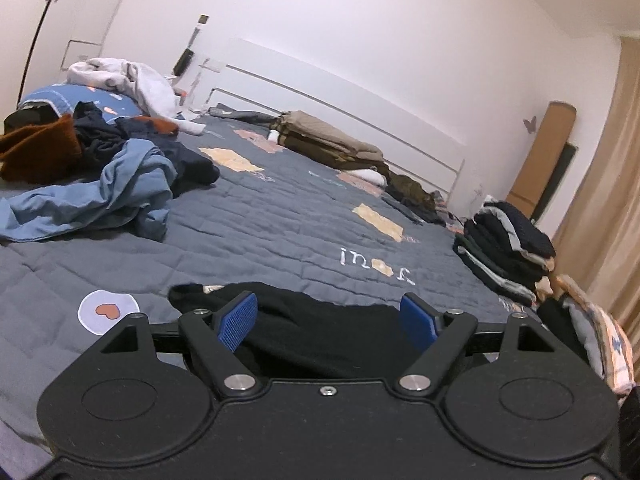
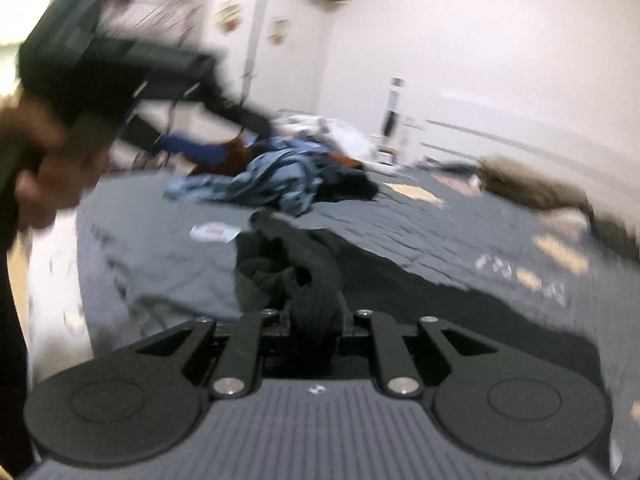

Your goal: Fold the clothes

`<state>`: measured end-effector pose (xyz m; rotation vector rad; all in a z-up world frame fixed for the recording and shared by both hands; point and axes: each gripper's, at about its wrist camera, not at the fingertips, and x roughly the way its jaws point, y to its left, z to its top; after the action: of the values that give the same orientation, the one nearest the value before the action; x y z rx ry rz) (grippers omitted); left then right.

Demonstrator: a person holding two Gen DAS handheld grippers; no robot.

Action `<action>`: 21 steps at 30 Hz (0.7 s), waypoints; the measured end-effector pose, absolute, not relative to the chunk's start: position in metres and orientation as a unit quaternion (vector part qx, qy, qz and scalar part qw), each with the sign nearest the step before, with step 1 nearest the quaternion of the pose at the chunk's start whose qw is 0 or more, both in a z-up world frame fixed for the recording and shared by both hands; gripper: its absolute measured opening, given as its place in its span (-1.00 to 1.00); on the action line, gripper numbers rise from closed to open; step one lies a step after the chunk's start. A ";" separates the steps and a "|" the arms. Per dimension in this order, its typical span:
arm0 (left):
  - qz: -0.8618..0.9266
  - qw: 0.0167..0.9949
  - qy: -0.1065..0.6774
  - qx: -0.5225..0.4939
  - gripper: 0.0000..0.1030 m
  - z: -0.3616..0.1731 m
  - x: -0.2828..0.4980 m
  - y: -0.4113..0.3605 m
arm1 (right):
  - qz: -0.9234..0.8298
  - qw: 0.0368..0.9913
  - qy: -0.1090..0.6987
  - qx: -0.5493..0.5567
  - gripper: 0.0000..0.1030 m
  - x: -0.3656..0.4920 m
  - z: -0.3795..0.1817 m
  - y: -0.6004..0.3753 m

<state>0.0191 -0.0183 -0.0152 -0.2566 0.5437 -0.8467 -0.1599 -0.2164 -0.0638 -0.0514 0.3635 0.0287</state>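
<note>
The right tool [image 2: 316,316] is pinching a bunched black garment [image 2: 280,264] lying on the bed [image 2: 400,232], while the left tool [image 1: 329,320] is hovering wide over it, needing a firm grip on a clean edge.

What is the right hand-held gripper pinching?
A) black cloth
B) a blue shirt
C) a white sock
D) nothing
A: in the right wrist view the right hand-held gripper has its jaws closed tight on a bunched fold of black cloth lying on the grey bedspread.
</note>
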 end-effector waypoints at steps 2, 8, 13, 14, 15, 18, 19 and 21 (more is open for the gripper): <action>-0.392 0.868 0.275 -0.131 0.56 -0.019 0.024 -0.019 | 0.006 0.984 0.176 0.025 -0.73 -0.165 -0.061 -0.230; -0.375 0.824 0.361 -0.223 0.61 -0.045 0.039 -0.016 | -0.014 0.981 0.175 0.080 -0.74 -0.177 -0.061 -0.247; -0.327 0.737 0.471 -0.358 0.61 -0.102 0.069 -0.003 | -0.014 0.980 0.185 0.072 -0.74 -0.179 -0.065 -0.245; -0.324 0.735 0.472 -0.363 0.61 -0.107 0.074 -0.003 | -0.014 0.980 0.185 0.071 -0.74 -0.178 -0.065 -0.244; -0.322 0.735 0.471 -0.367 0.61 -0.111 0.078 -0.002 | -0.013 0.980 0.184 0.072 -0.74 -0.177 -0.064 -0.244; -0.325 0.724 0.478 -0.376 0.61 -0.123 0.088 -0.008 | -0.012 0.980 0.184 0.070 -0.74 -0.173 -0.063 -0.242; -0.324 0.721 0.480 -0.380 0.61 -0.126 0.090 -0.010 | -0.012 0.981 0.183 0.070 -0.74 -0.171 -0.063 -0.241; -0.322 0.719 0.480 -0.387 0.61 -0.129 0.094 -0.012 | -0.011 0.981 0.184 0.066 -0.74 -0.168 -0.063 -0.240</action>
<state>0.0936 -0.0121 -0.1293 -0.8566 1.0604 -0.7111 -0.1683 -0.2395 -0.0630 0.1330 0.3701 -0.0211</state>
